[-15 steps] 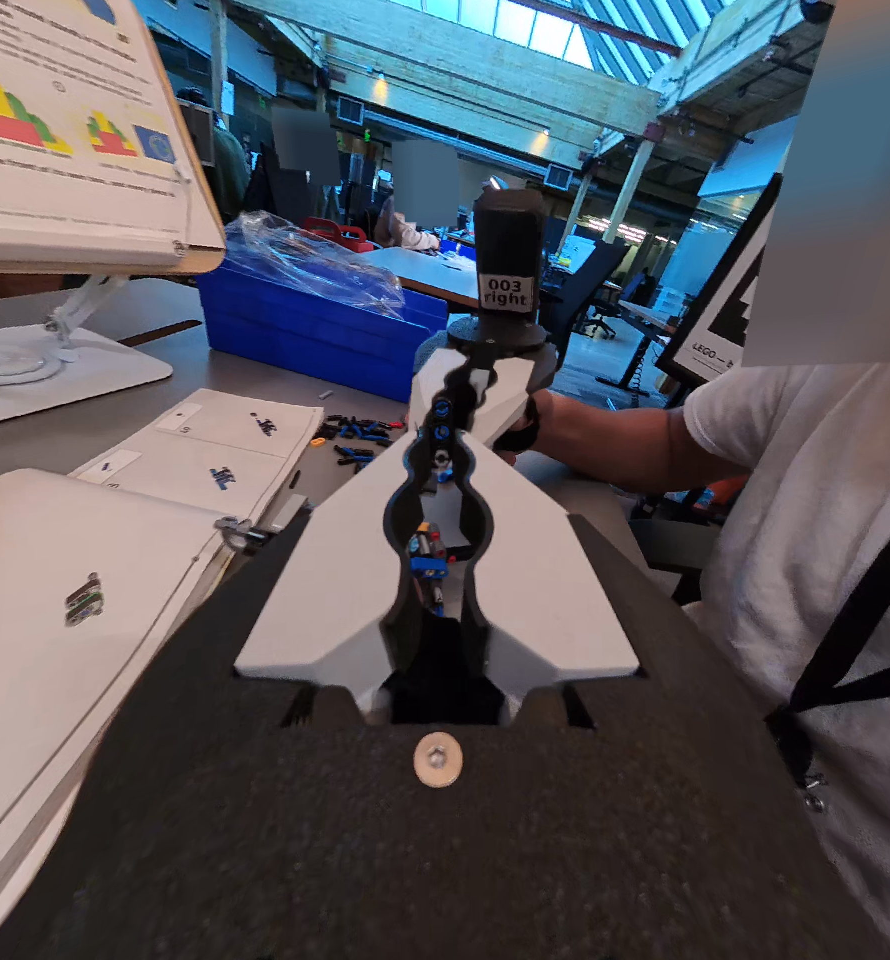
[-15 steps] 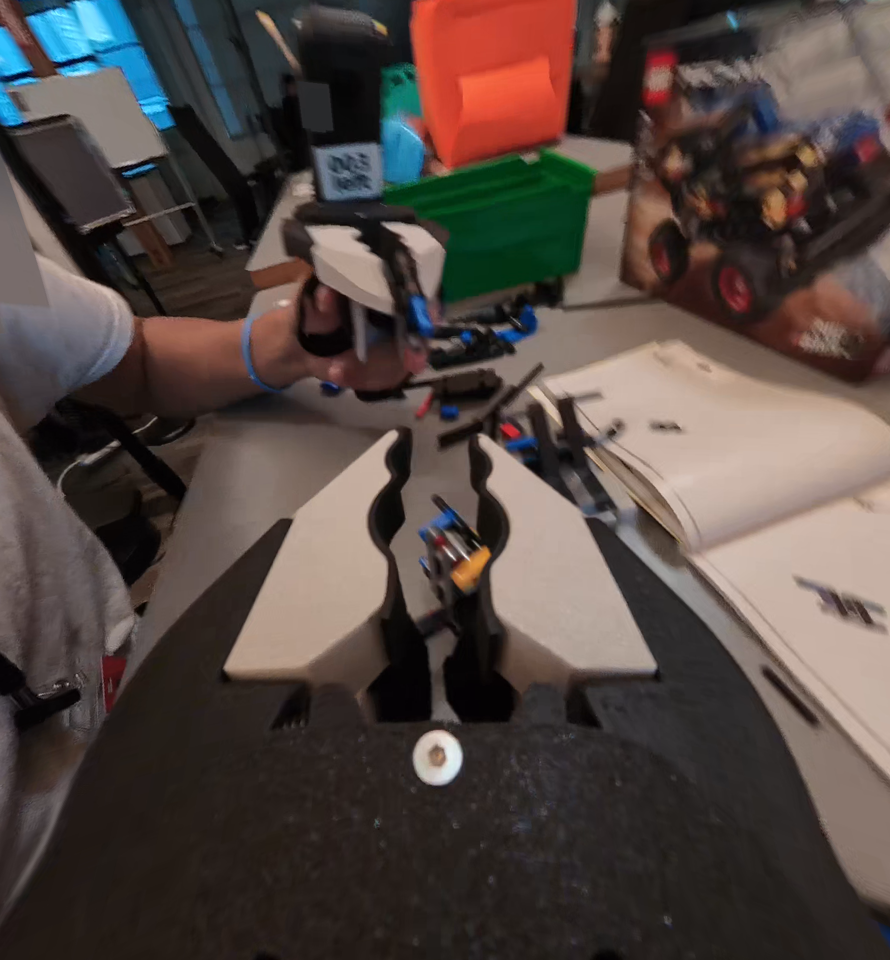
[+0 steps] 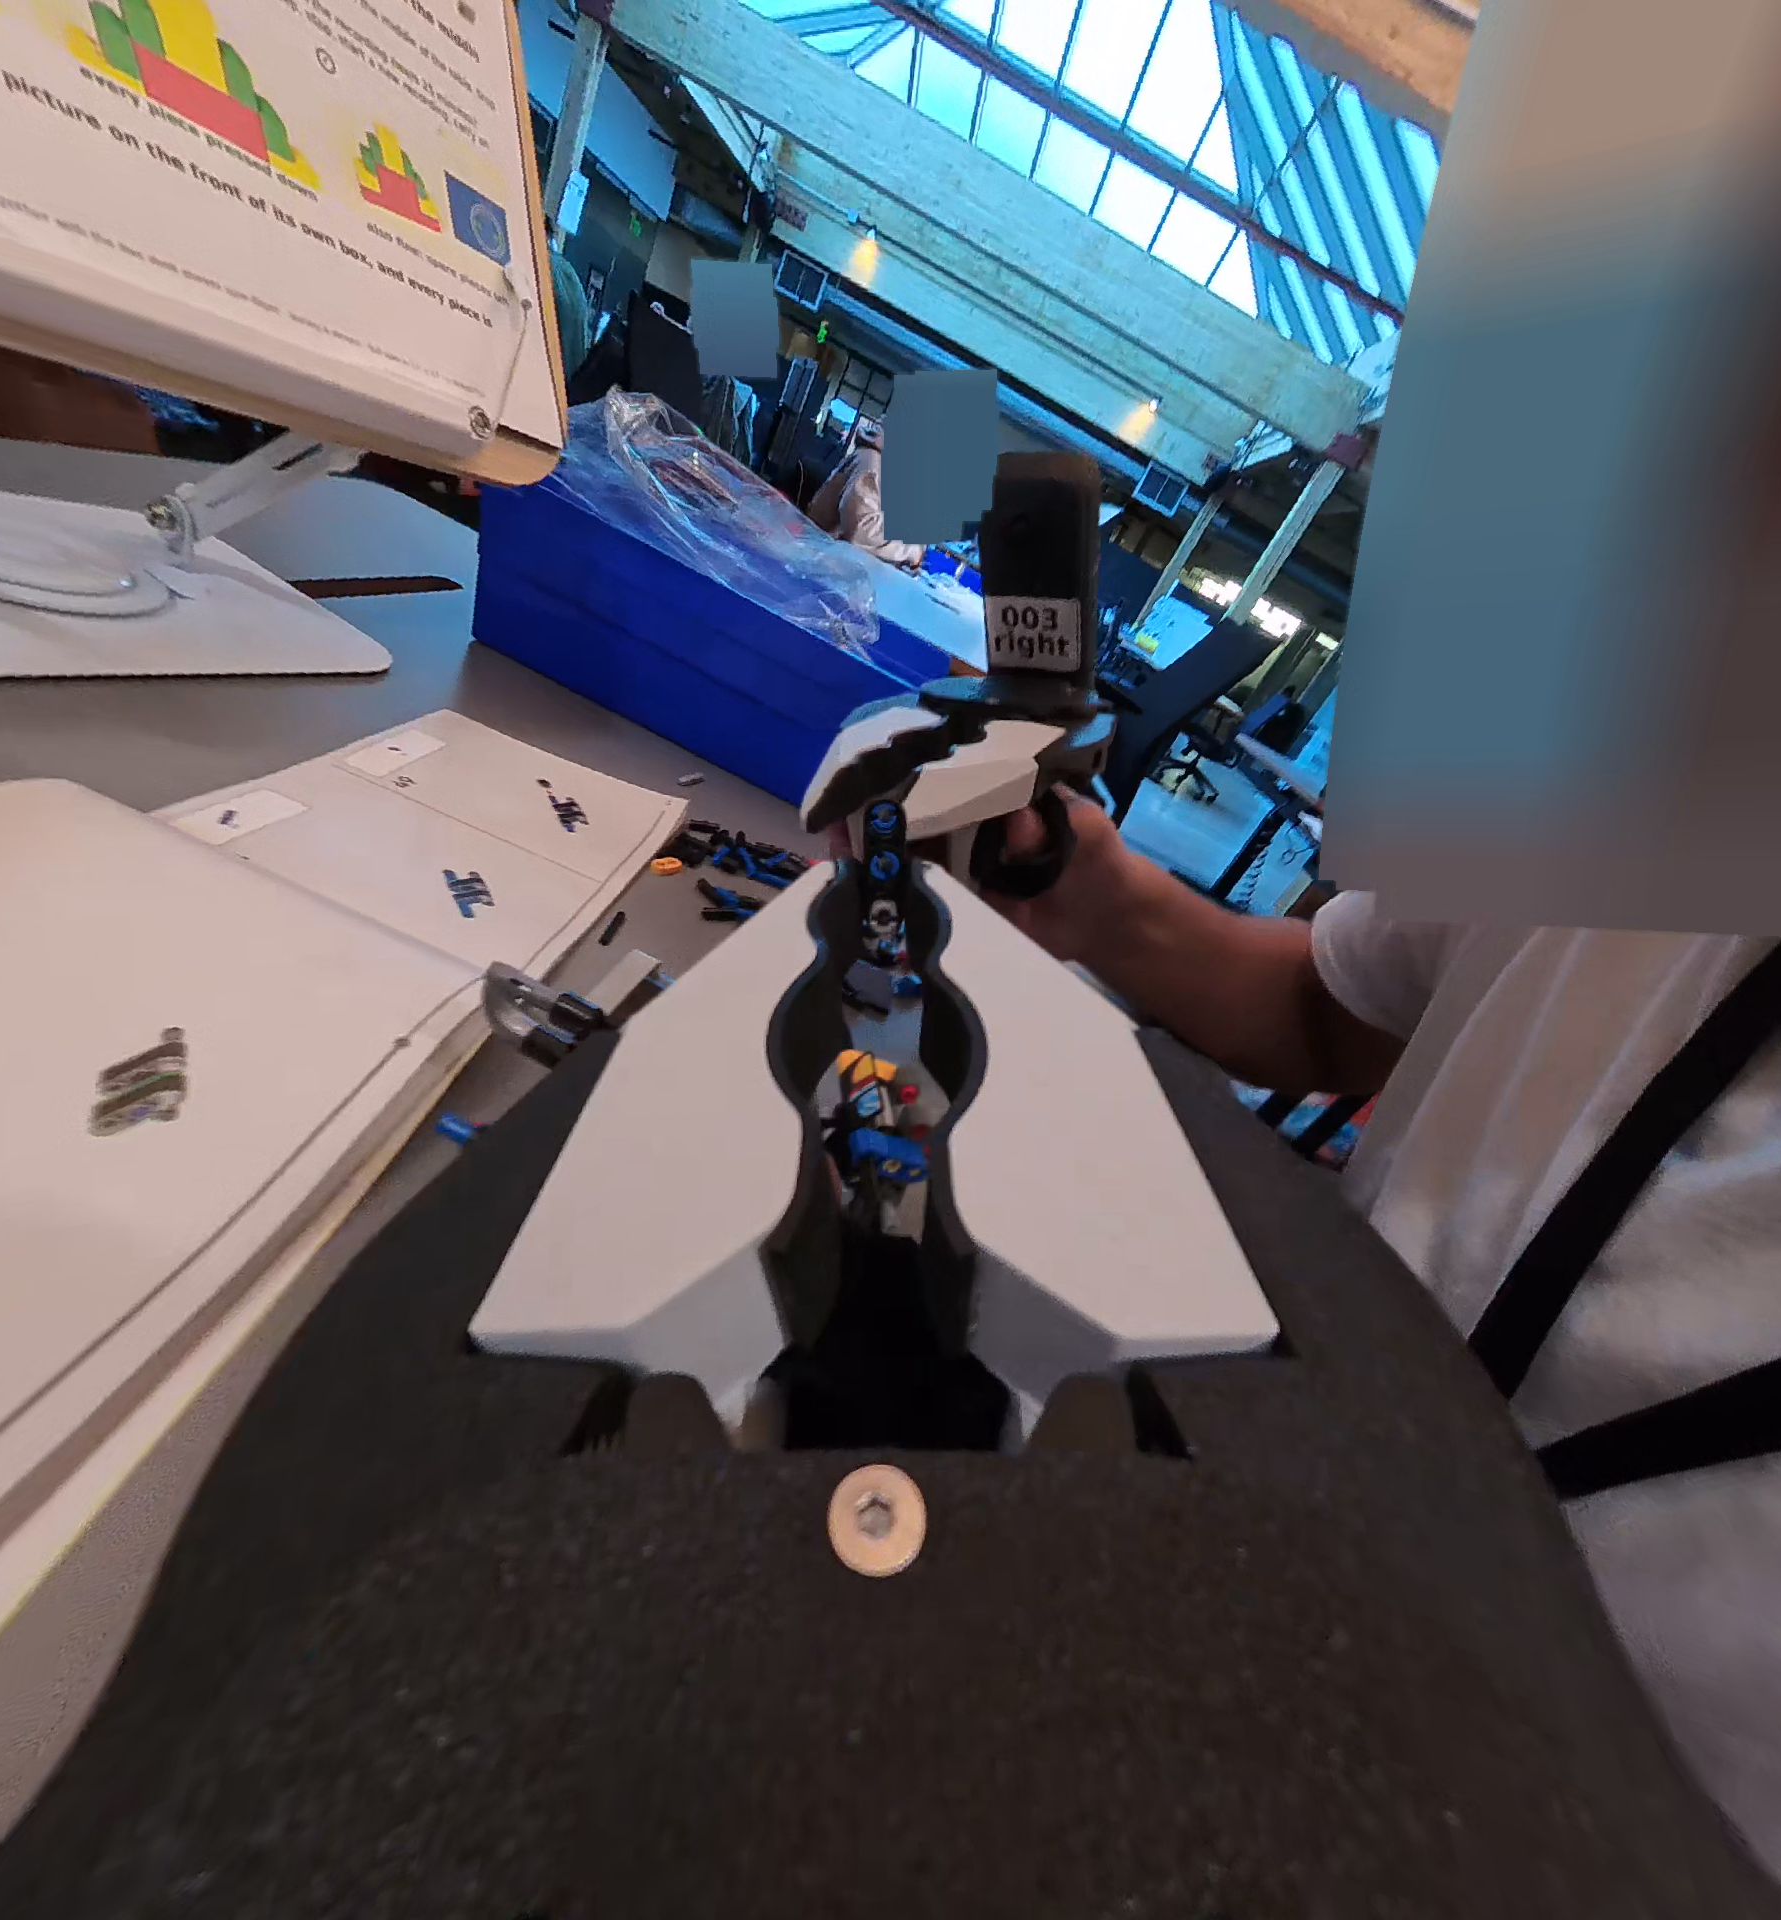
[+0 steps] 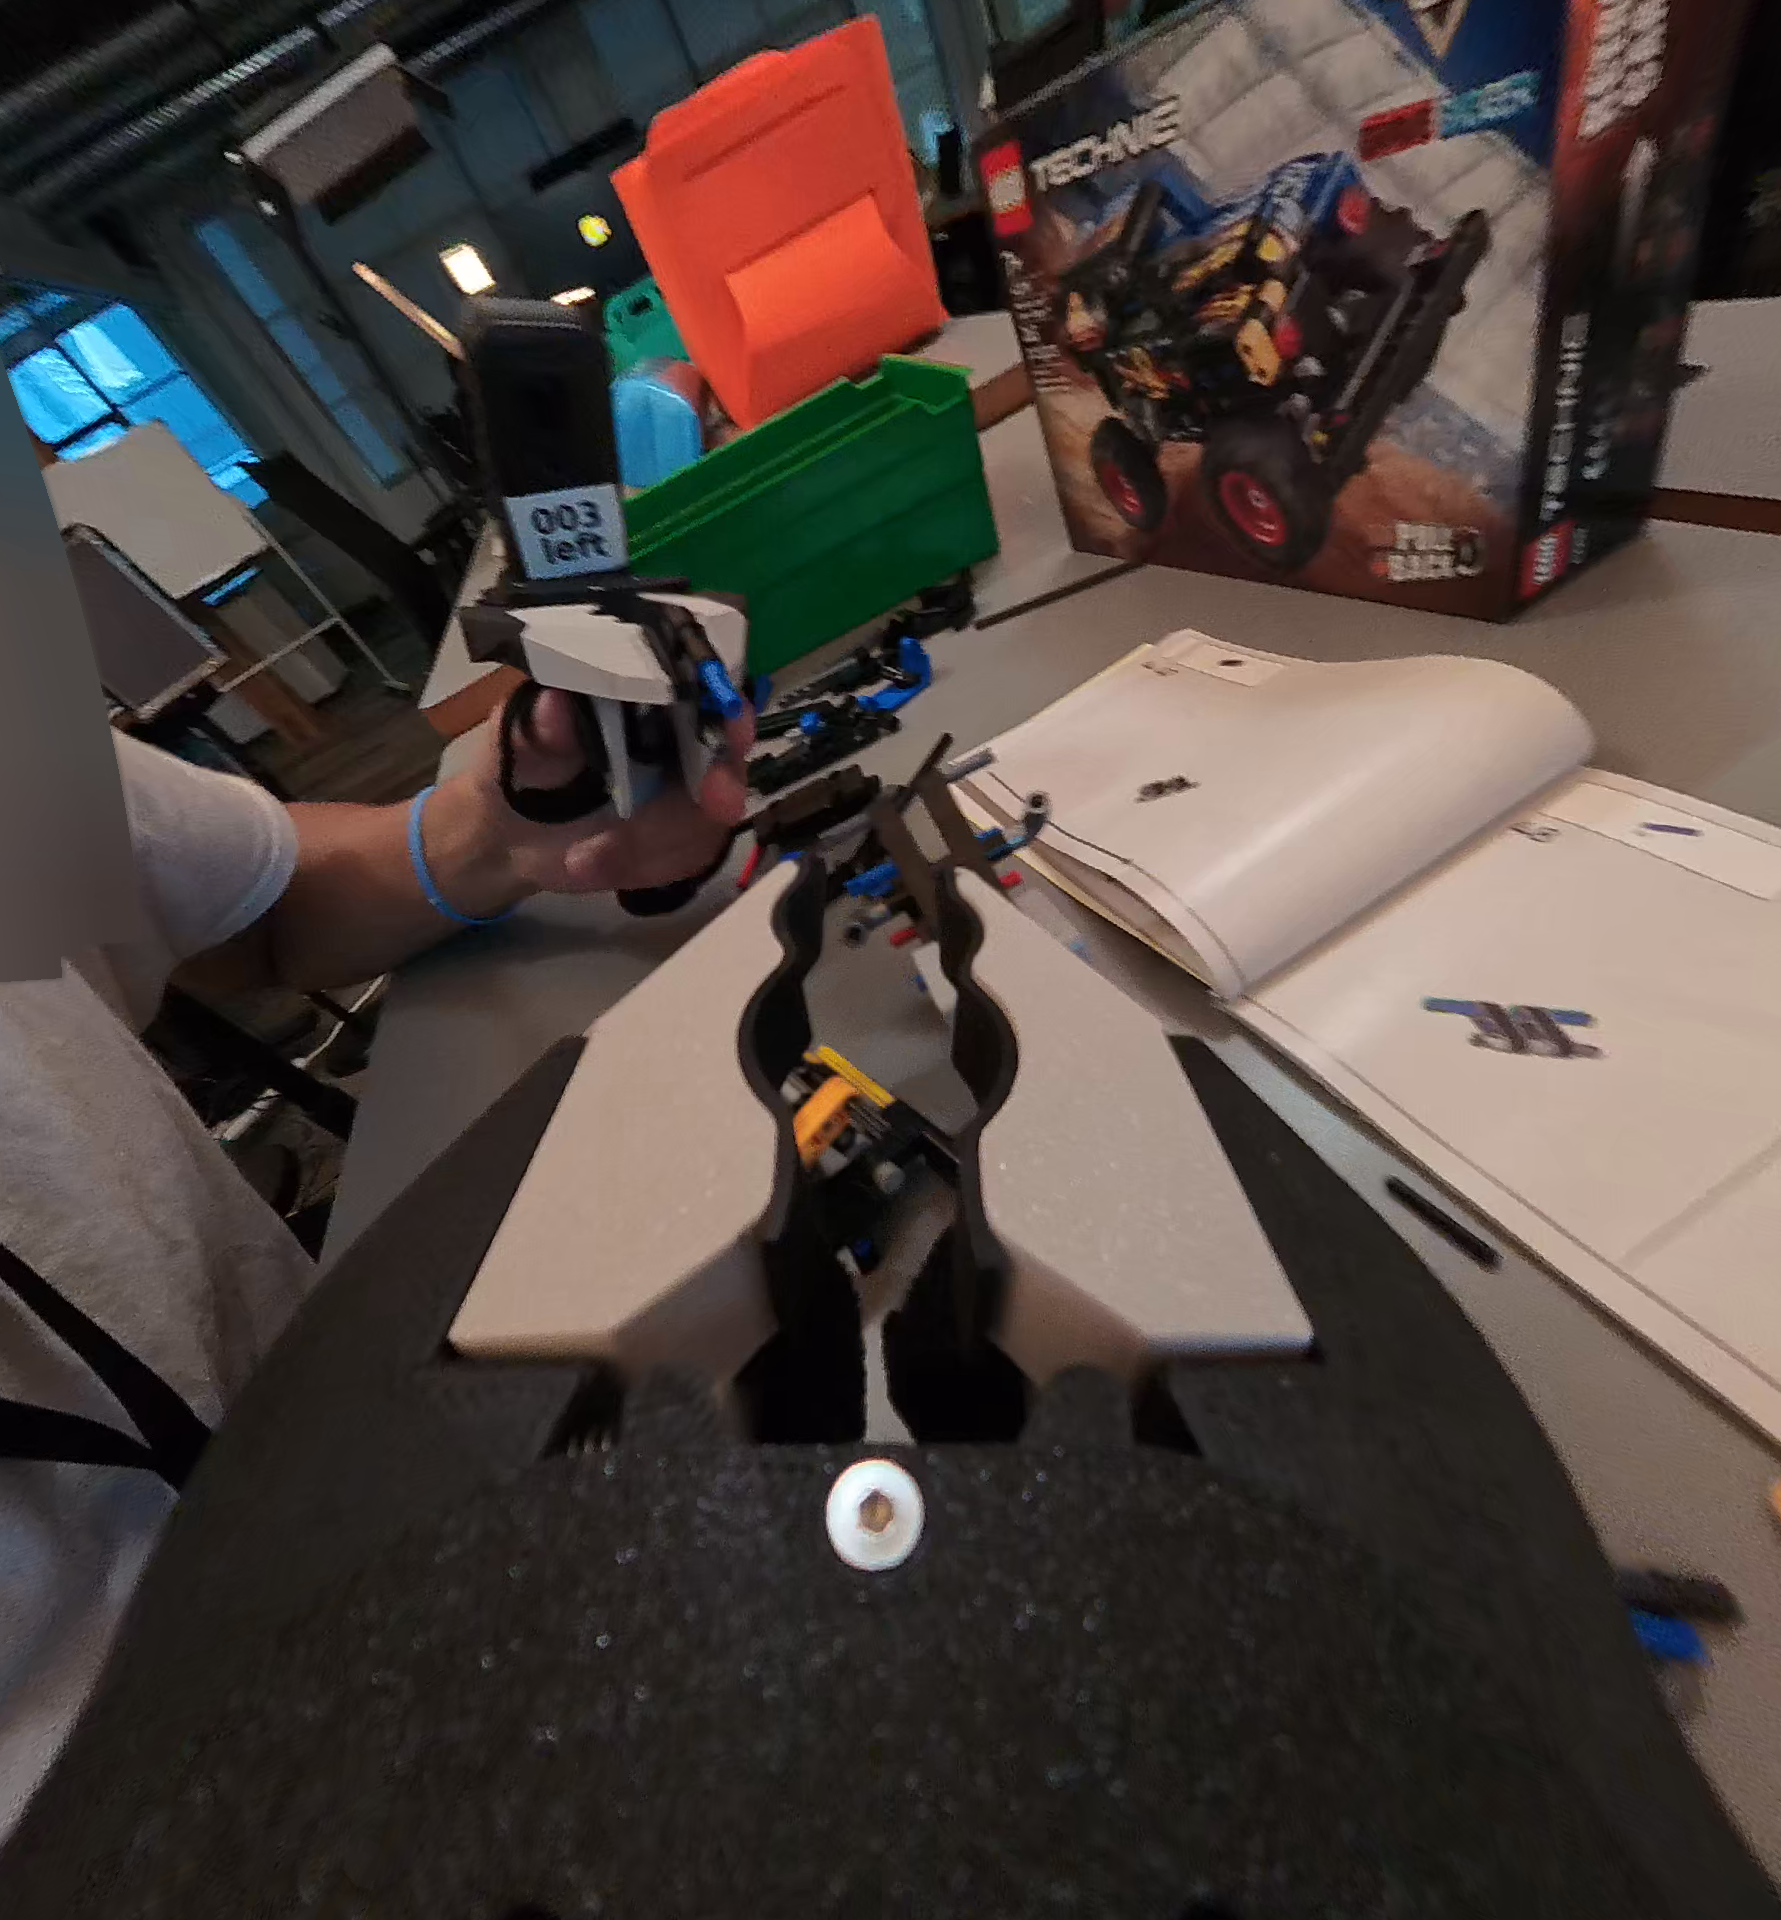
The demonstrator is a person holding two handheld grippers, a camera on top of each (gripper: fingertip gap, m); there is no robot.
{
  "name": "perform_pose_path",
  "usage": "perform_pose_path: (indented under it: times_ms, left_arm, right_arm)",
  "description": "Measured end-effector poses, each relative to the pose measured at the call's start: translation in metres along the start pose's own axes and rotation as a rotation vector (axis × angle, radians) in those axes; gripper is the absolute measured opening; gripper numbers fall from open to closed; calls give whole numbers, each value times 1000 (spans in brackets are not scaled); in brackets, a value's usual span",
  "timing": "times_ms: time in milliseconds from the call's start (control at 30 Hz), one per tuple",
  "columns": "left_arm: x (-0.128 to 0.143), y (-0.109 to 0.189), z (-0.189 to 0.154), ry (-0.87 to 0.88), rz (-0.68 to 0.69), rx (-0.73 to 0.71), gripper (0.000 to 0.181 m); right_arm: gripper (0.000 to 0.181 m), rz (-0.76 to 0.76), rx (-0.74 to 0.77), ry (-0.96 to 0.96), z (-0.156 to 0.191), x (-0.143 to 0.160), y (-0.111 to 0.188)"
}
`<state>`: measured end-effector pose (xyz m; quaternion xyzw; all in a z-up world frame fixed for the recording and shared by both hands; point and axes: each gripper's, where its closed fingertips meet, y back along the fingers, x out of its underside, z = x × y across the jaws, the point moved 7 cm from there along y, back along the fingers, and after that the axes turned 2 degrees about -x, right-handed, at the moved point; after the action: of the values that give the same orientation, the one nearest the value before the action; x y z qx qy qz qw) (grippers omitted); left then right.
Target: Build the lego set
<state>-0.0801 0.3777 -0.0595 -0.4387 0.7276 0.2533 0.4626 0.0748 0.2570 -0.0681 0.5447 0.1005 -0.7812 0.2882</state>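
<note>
My left gripper (image 3: 881, 883) is shut on a black beam with blue pins (image 3: 884, 844) that sticks out past its tips. It also shows in the right wrist view (image 4: 699, 686), held in the air by a hand, with a blue pin showing at its tips. My right gripper (image 4: 873, 888) is slightly open with nothing between its fingers. It shows in the left wrist view (image 3: 917, 774), just beyond the beam. A small yellow, black and blue Lego assembly (image 4: 844, 1127) lies on the grey table under both grippers and also shows in the left wrist view (image 3: 873, 1127).
An open instruction booklet (image 4: 1385, 883) lies beside the work spot; it is also in the left wrist view (image 3: 242, 1039). Loose black and blue pieces (image 4: 844, 717) (image 3: 740, 862) are scattered beyond. A green bin (image 4: 824, 509), the set box (image 4: 1281, 343), a blue bin (image 3: 678, 644) and a board on a stand (image 3: 242, 208) stand around. The person's torso (image 3: 1592, 1247) is close. My hands' fingertips stand some 8 cm from each other.
The right gripper has turned sideways and no longer lines up head-on with the left gripper's beam. The left gripper has shifted left and lower in the right wrist view.
</note>
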Motion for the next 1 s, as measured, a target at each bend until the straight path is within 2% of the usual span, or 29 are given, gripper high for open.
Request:
perform_pose_path:
  times_ms: [100,300,400,467,567,667,1000]
  left_arm:
    - [8,-9,-6,45,-1,31,5]
    - [11,-15,-25,-51,-9,62,6]
    - [15,-20,-35,-102,24,88,6]
    - [19,-22,-40,-123,45,102,6]
    - [20,-22,-42,-192,87,69,6]
    - [17,-17,-44,-278,85,45,5]
    - [12,-15,-48,-268,100,60,10]
  right_arm:
    - [21,-44,-83,-4,13,3,-12]
    - [23,-122,-282,-54,42,-1,-20]
    - [21,-121,-279,2,50,-1,-23]
    - [7,-115,-271,63,56,0,-22]
    - [6,-71,-255,122,56,2,-20]
    - [6,-133,-278,96,53,-3,-13]
    - [6,-104,-312,140,58,-2,-10]
